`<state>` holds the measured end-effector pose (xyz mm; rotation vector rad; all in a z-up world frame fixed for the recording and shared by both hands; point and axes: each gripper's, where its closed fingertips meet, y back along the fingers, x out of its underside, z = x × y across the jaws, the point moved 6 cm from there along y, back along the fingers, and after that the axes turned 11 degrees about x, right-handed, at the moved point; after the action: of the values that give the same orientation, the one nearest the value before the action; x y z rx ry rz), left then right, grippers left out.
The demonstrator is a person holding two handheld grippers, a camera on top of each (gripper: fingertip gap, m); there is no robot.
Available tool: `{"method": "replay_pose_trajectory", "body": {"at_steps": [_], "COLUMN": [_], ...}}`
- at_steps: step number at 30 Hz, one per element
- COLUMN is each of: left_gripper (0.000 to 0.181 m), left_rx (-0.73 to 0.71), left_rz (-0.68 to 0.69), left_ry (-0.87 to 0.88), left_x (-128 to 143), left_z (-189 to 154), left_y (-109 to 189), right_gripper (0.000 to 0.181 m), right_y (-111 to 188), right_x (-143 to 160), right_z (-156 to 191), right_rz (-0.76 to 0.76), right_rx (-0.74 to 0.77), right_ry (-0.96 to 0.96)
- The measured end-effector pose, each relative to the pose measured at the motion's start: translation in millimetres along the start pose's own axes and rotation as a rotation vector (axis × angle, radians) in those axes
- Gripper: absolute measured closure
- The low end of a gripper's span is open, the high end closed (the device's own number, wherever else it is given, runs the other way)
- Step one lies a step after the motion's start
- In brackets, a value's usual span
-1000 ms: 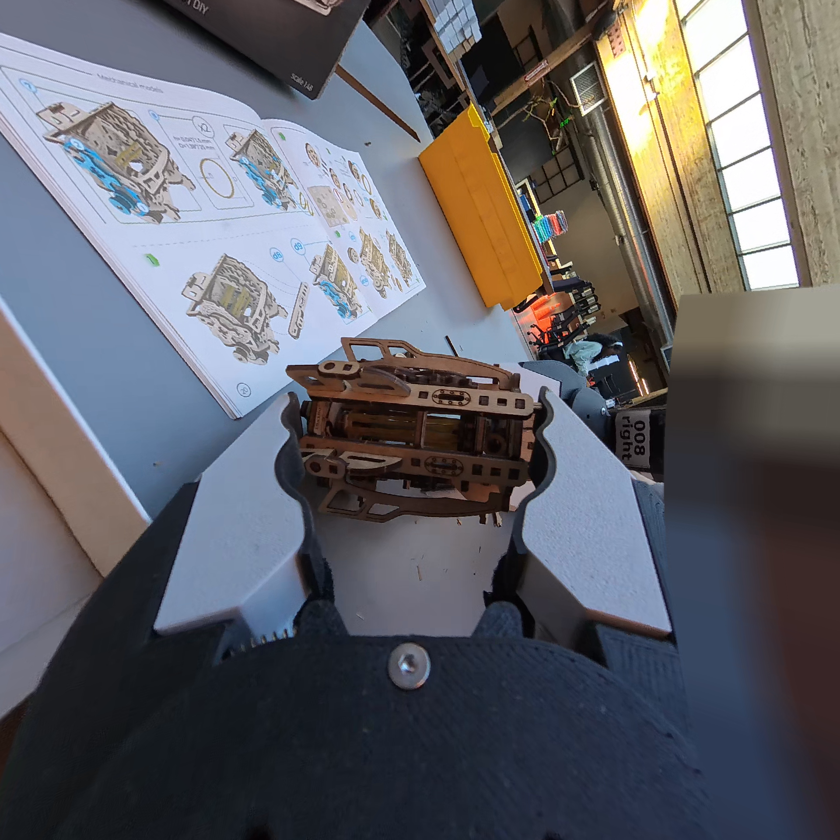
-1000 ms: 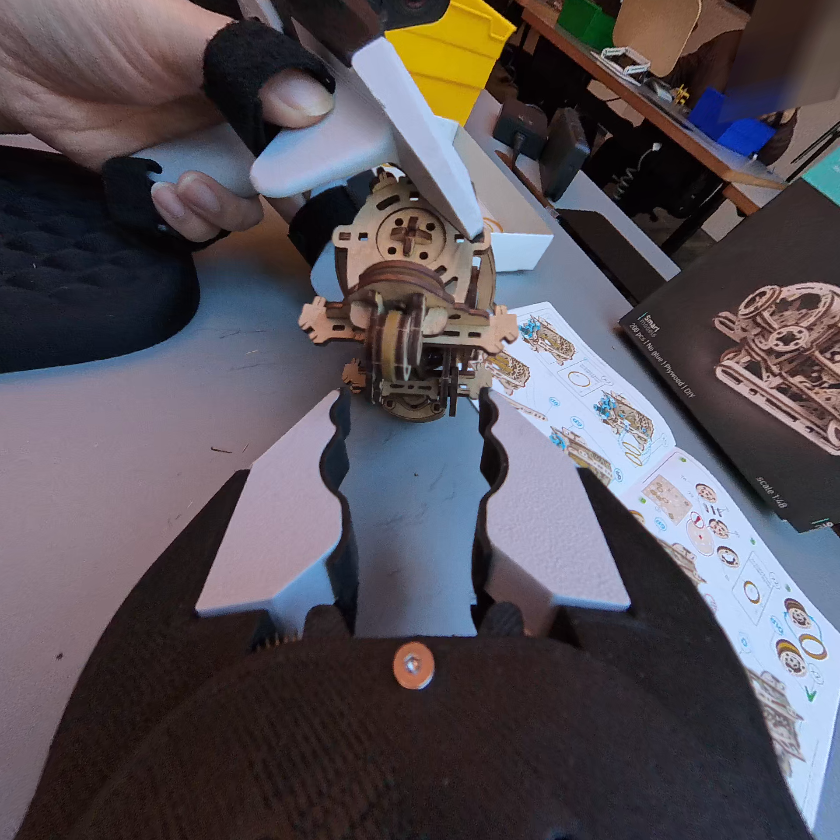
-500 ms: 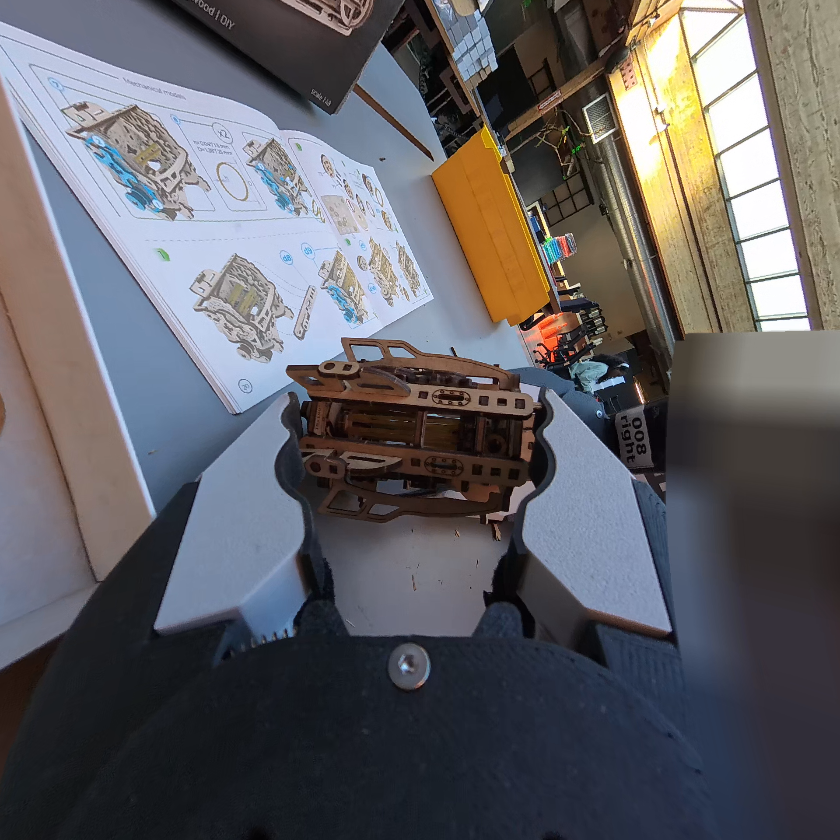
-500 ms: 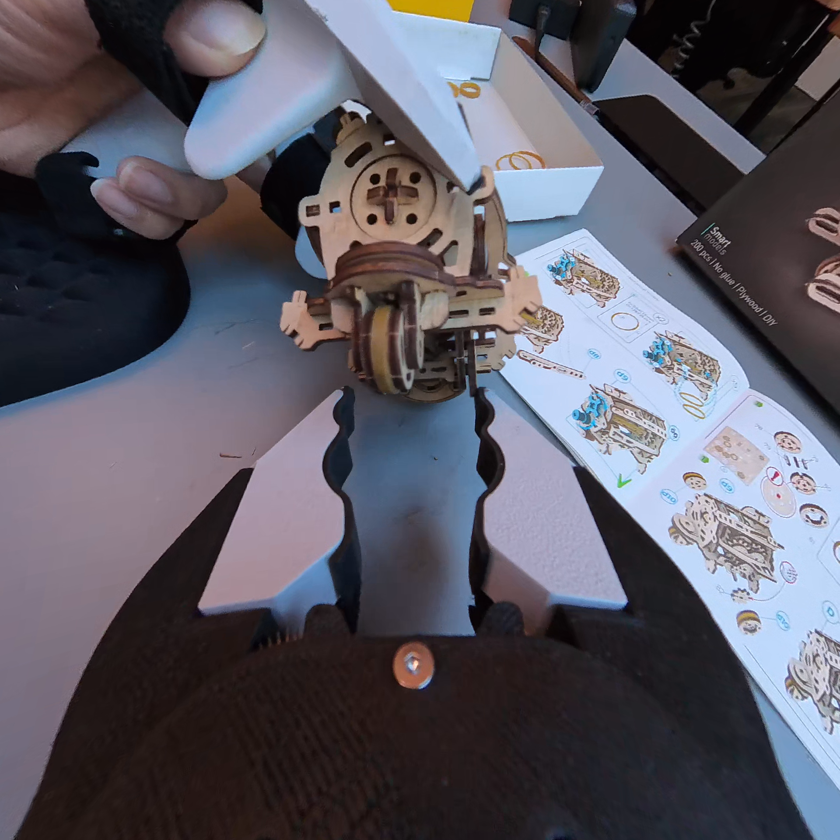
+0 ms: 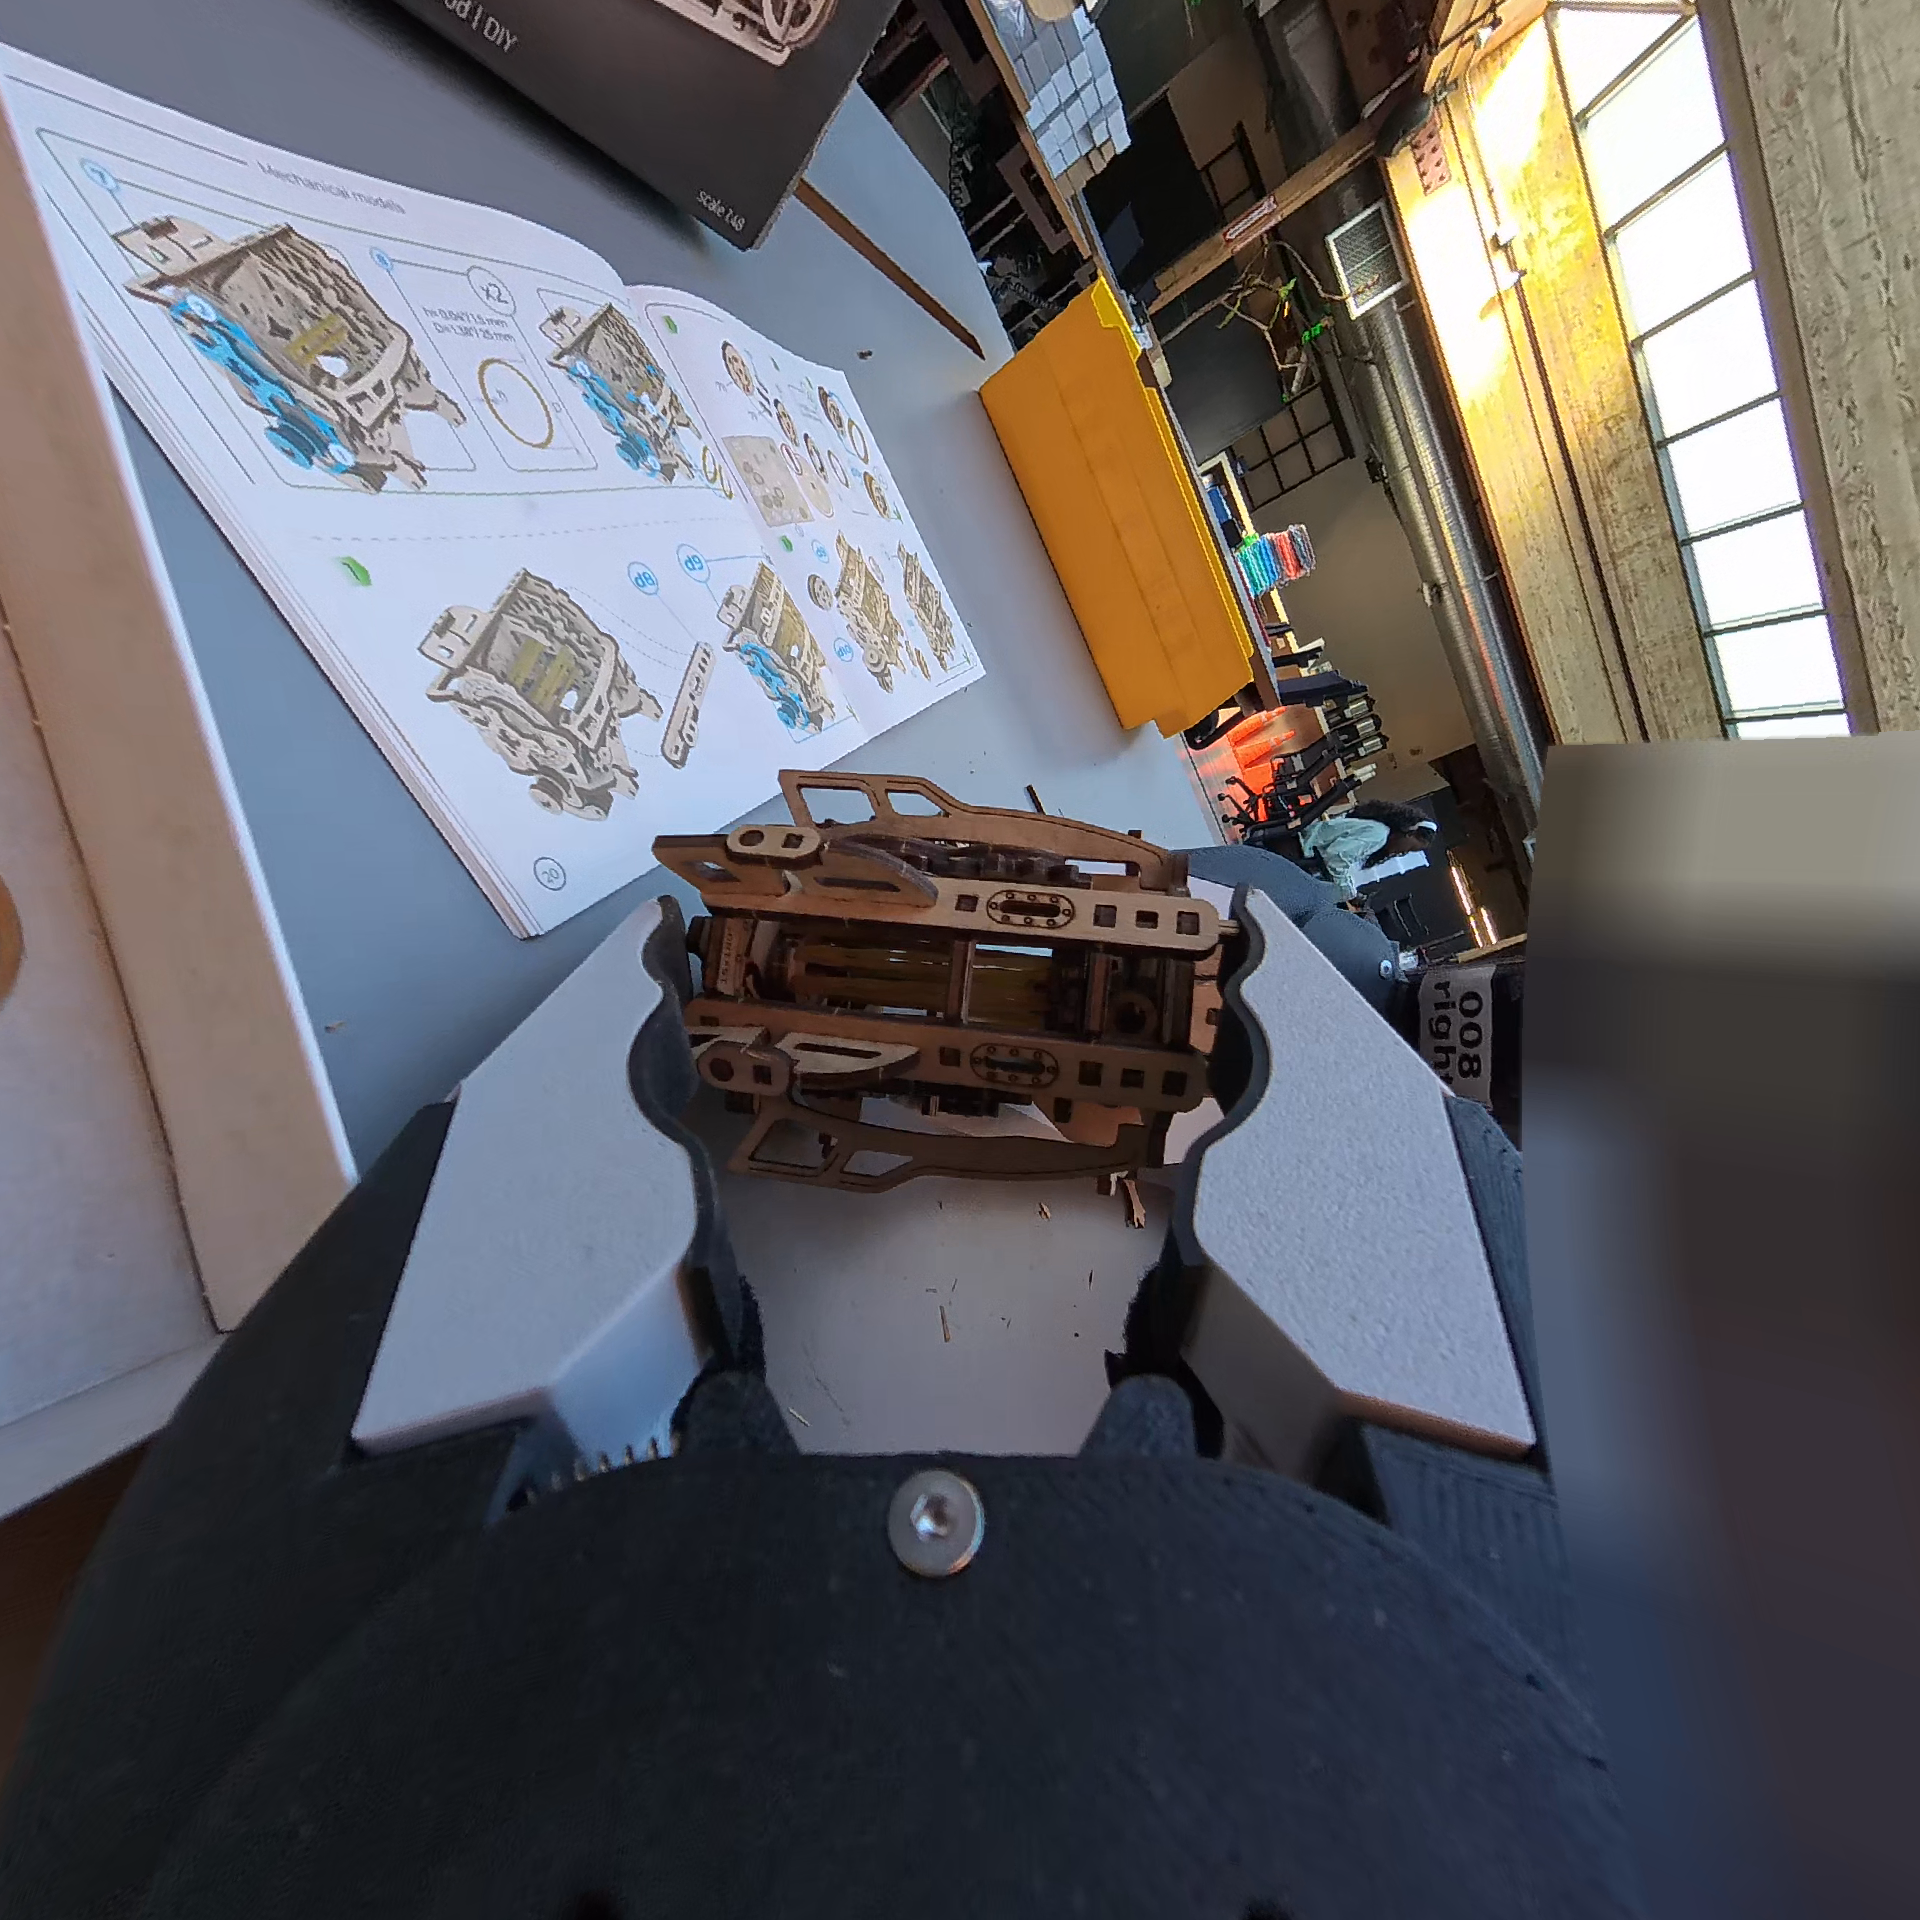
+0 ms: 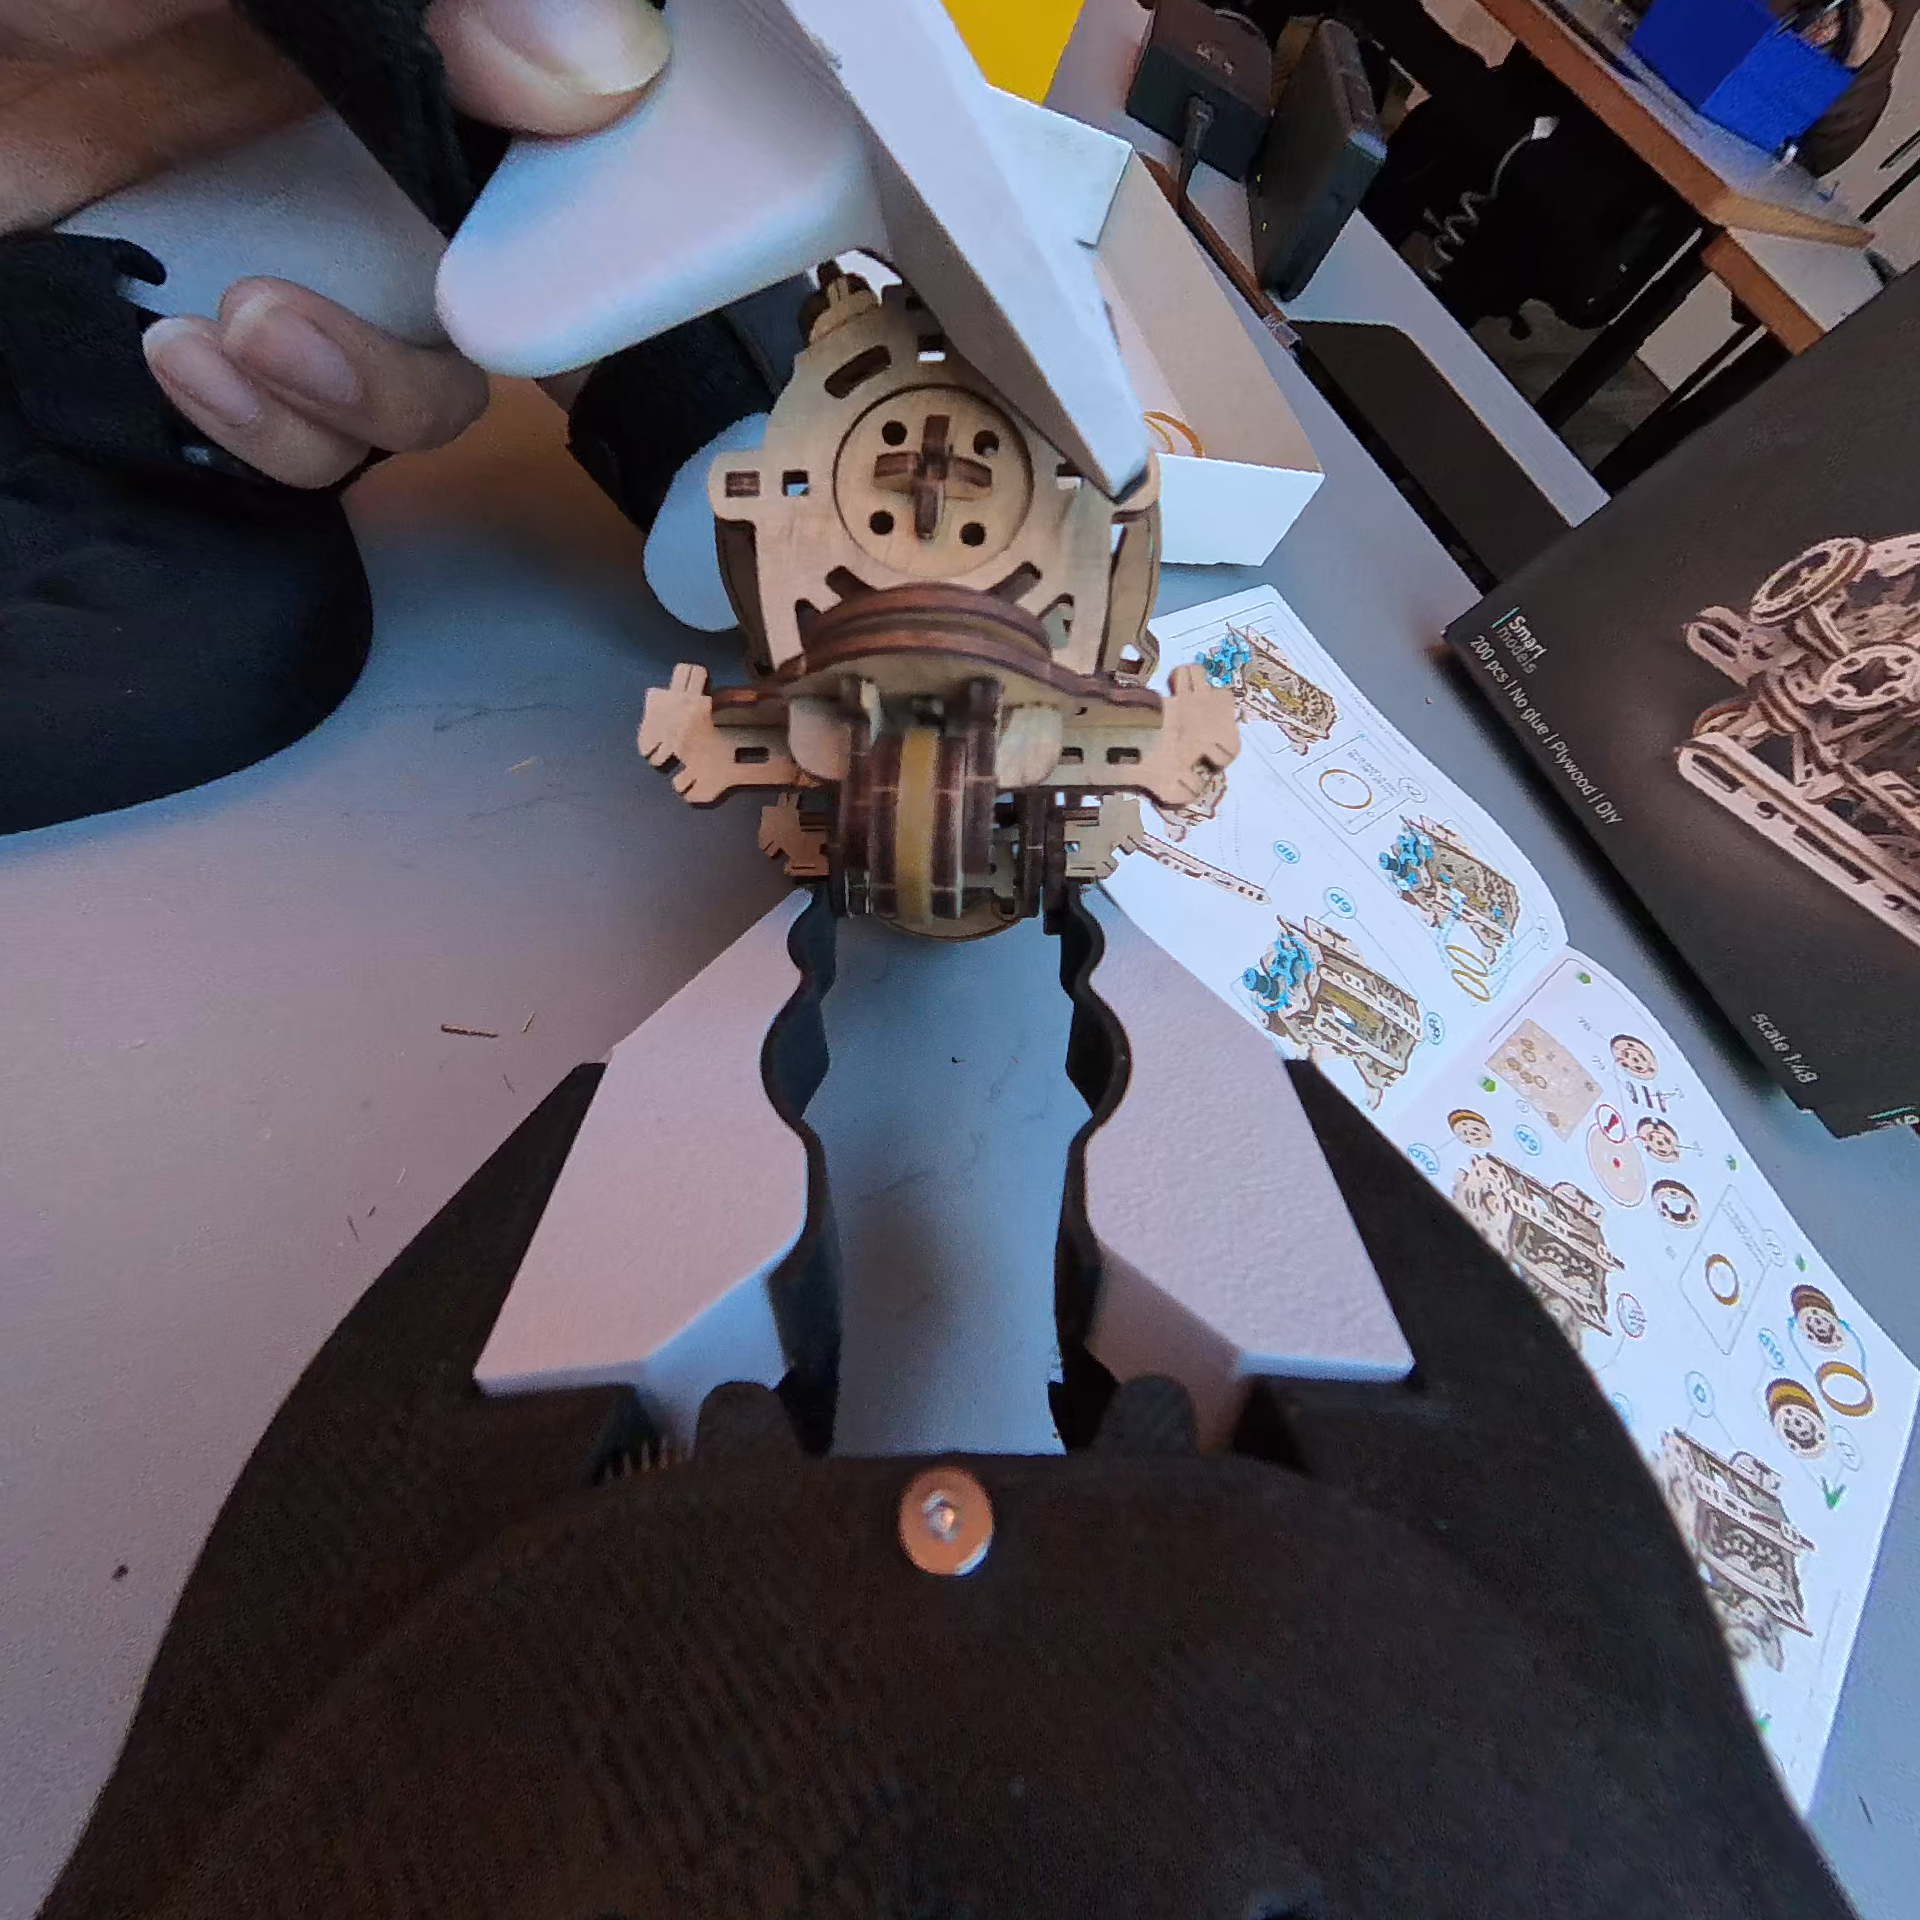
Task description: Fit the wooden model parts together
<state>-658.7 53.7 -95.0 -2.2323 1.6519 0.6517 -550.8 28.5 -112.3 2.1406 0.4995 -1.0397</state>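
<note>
Gripping the brown laser-cut wooden model (image 5: 940, 997) endwise, the left gripper (image 5: 940, 1023) has lifted it slightly. The right gripper (image 6: 940, 914), jaws still parted, has moved closer, its tips now touching the model's underside wheel (image 6: 914, 847).

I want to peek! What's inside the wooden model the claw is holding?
Between the wooden model's slotted side rails you can see yellowish rods and small gears. Deeper parts are hidden by the frame and claw fingers.

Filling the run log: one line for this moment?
left gripper: shut on wooden model | right gripper: open, tips at model wheel
</note>
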Motion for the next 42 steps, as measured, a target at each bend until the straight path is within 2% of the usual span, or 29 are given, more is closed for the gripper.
{"method": "replay_pose_trajectory", "body": {"at_steps": [23,35,38,42], "left_gripper": [0.08,0.08,0.08,0.08], "left_rx": [0.009,0.038,0.051,0.058], "left_rz": [0.003,0.044,0.052,0.061], "left_ry": [-0.007,-0.035,-0.041,-0.045], "left_x": [1.2,4.6,5.7,6.6], "left_z": [-0.9,-2.0,-2.6,-3.0], "left_y": [1.1,2.8,3.6,4.0], "right_gripper": [0.142,0.137,0.128,0.132], "right_y": [1.4,9.5,13.1,14.3], "right_x": [-1.5,2.0,0.5,-0.1], "right_z": [1.9,-2.5,-1.3,2.4], "right_rz": [0.016,-0.065,-0.129,-0.186], "right_rx": [0.009,-0.012,-0.037,-0.062], "right_ry": [0.015,-0.026,0.035,0.122]}}
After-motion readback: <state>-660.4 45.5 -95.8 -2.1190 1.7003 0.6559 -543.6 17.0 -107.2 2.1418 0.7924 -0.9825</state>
